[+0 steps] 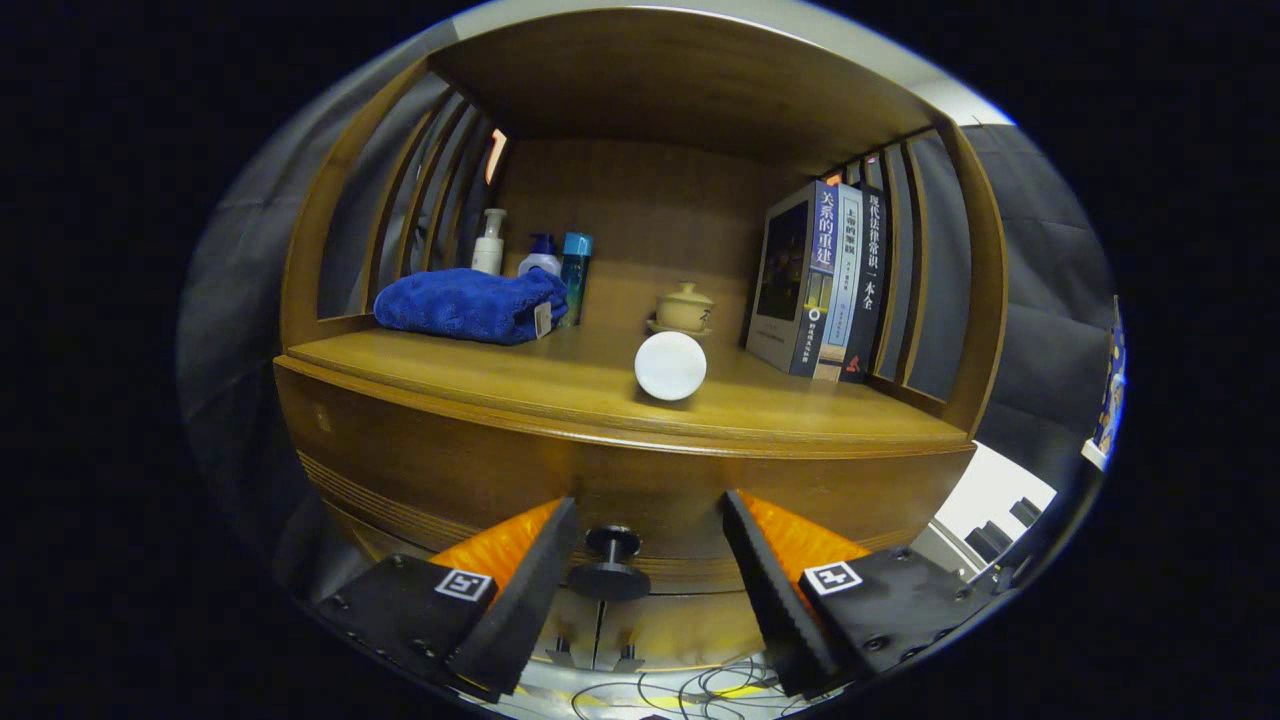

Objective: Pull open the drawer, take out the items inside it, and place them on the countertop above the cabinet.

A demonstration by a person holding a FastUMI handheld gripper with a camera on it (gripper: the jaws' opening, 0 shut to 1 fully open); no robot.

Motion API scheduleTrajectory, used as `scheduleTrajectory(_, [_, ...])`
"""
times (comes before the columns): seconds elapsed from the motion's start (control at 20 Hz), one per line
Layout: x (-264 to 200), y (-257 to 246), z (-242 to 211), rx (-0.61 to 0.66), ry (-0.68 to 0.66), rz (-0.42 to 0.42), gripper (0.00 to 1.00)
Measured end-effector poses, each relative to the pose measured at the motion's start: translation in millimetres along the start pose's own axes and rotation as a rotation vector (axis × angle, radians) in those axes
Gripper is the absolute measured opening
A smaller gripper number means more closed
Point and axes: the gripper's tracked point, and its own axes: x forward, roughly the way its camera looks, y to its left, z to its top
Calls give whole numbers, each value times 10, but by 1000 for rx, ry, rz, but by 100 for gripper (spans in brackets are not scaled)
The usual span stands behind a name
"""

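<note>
A wooden cabinet stands in front of me, its drawer front (480, 470) closed under the countertop (520, 375). A dark round drawer knob (611, 566) sticks out toward me, low on the front. My gripper (648, 525) is open, one finger on each side of the knob, which sits nearer the left finger (530, 575); neither finger touches it. A white round object (670, 365) lies on the countertop just above and beyond the fingers. What is inside the drawer is hidden.
On the countertop lie a folded blue towel (470, 303), bottles (545, 255) behind it, a small lidded cup on a saucer (684, 308) and upright books (825, 285) at the right. Slatted wooden sides and a top board enclose the shelf. Cables (700, 685) lie on the floor below.
</note>
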Motion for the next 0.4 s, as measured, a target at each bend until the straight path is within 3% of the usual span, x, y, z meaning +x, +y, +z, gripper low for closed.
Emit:
scheduleTrajectory(0.15, [-82, 57, -62, 17, 40, 31, 99])
scheduleTrajectory(0.4, [-469, -180, 272, 47, -29, 32, 99])
